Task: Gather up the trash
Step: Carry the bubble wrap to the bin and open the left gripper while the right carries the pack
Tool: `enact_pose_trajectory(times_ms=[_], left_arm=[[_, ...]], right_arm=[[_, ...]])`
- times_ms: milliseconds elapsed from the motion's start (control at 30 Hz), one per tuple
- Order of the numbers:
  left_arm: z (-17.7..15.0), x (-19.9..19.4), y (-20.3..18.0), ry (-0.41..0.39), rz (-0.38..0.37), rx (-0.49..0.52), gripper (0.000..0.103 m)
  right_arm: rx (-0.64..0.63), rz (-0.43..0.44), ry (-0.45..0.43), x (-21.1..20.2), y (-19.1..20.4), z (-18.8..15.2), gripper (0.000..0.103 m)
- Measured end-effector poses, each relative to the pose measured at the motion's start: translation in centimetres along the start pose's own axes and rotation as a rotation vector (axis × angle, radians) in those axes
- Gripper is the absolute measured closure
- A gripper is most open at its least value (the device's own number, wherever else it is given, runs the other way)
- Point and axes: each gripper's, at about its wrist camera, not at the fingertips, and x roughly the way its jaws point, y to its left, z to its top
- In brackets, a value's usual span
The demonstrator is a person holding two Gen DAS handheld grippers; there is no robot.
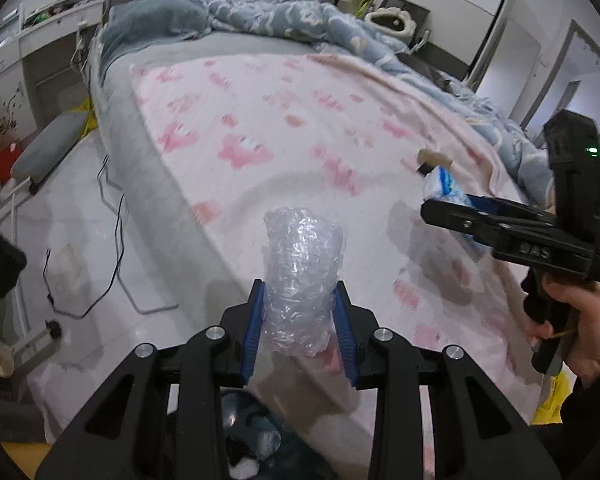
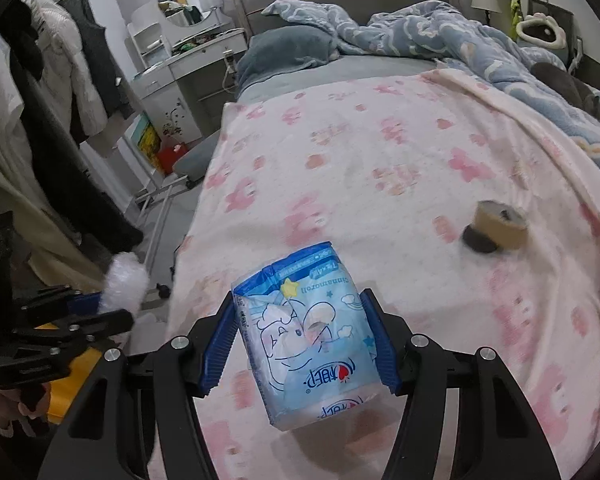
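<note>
Grip on both sides is full: left gripper [image 1: 299, 312] has its blue pads pinched on a crumpled bubble-wrap wad [image 1: 303, 276], which sticks out fwd past the fingertips, long axis roughly in line w/ the fingers, held up above the bed edge. Right gripper [image 2: 300, 340] is clamped on a blue tissue pack [image 2: 306, 344] w/ cartoon print, pads on its two long sides, pack's long axis running fwd along the fingers, lifted clear of the pink blanket [image 2: 380, 152].

Farther out, the only loose trash I can see on the bed is a brown tape roll [image 2: 498, 226] w/ a small dark round piece touching its near-left side; can't tell what that piece is. From the right gripper it lies ahead and to the right, near; in the left wrist view it shows as a small brown shape [image 1: 432, 159] just beyond the right gripper's pack, well apart from the left gripper. So right arm is clearly the nearer one, but neither jaw pair is free; my read is both loads need dropping somewhere before the roll can be taken. No bin is visible in either view.

Beyond that: rumpled blue duvet [image 2: 440, 36] and grey pillow [image 2: 288, 48] at the headboard end, nothing else trash-like that I can make out
</note>
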Motion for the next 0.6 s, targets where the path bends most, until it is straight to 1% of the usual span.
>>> enact_pose_trajectory(times_ms=[133, 333, 433, 600], left_arm=[[-1.1, -0.3, 1.3, 0.026, 0.024, -0.032, 0.067], [-3.0, -0.4, 3.0, 0.067, 0.065, -0.062, 0.067], [-4.7, -0.1, 4.1, 0.110, 0.086, -0.085, 0.067], [-8.0, 0.4, 5.8, 0.179, 0.095, -0.120, 0.067]], right_arm=[[-0.036, 0.038, 0.000, 0.1, 3.0, -0.5, 0.041], [-0.052, 0.083, -0.002, 0.3, 6.0, -1.0, 0.041], [-0.057, 0.095, 0.003, 0.5, 7.4, -1.7, 0.041], [-0.064, 0.110, 0.001, 0.1, 9.6, -3.2, 0.041]])
